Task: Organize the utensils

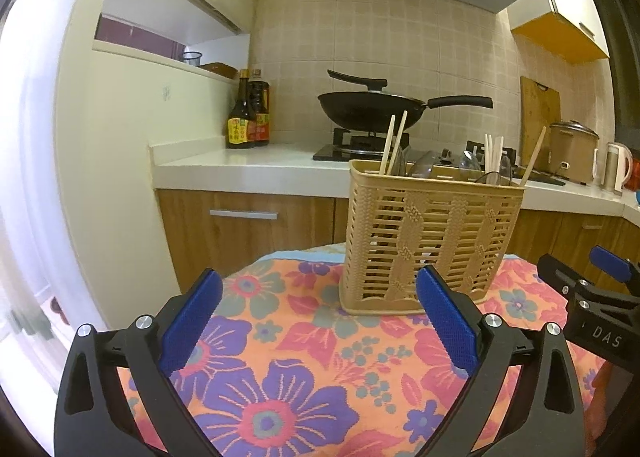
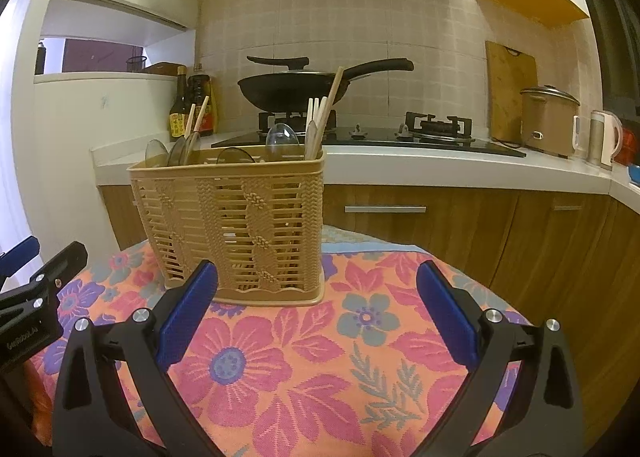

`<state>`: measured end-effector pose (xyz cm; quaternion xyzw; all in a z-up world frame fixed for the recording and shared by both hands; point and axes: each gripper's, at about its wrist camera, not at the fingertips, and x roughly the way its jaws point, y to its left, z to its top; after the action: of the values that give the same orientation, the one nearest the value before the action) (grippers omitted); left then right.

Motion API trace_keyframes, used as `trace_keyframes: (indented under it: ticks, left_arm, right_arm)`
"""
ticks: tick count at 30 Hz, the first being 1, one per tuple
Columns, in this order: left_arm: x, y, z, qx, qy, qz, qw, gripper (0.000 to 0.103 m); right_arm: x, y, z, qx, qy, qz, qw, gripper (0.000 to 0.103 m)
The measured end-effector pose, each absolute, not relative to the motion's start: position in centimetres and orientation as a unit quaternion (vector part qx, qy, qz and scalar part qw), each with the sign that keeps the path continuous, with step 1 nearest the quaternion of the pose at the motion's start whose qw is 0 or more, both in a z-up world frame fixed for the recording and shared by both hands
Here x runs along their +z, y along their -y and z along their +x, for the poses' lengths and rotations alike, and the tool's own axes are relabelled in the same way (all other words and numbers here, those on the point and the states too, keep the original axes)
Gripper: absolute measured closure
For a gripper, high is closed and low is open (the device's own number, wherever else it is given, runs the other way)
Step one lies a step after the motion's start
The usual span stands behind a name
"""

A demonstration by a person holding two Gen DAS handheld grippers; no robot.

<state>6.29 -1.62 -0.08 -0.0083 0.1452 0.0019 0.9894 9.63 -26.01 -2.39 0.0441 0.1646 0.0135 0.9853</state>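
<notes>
A tan slatted plastic utensil basket [image 1: 430, 241] stands upright on a flowered tablecloth [image 1: 280, 377]; it also shows in the right wrist view [image 2: 232, 225]. Wooden chopsticks [image 1: 394, 145] and clear plastic spoons [image 2: 282, 137] stick up out of it. My left gripper [image 1: 320, 321] is open and empty, low over the cloth in front of the basket. My right gripper [image 2: 316, 317] is open and empty, just right of the basket's near corner. Each gripper shows at the edge of the other's view.
Behind the table runs a white kitchen counter [image 1: 240, 165] with wooden cabinets. On it are sauce bottles [image 1: 248, 113], a black wok [image 1: 368, 105] on a gas stove, a rice cooker [image 2: 550, 119], a kettle [image 2: 604, 139] and a cutting board [image 2: 510, 93].
</notes>
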Motion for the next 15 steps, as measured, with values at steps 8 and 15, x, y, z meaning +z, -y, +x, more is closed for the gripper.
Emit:
trace_keyframes:
  ticks: [8, 15]
  left_arm:
    - [0.0, 1.71, 6.4, 0.003, -0.15, -0.007, 0.989, 0.008]
    - [0.0, 1.86, 6.33, -0.002, -0.152, -0.004, 0.988, 0.008]
  right_arm:
    - [-2.3, 26.04, 9.57, 0.014, -0.165, 0.048, 0.985, 0.008]
    - [-2.31, 25.54, 9.49, 0.015, -0.164, 0.04, 0.986, 0.008]
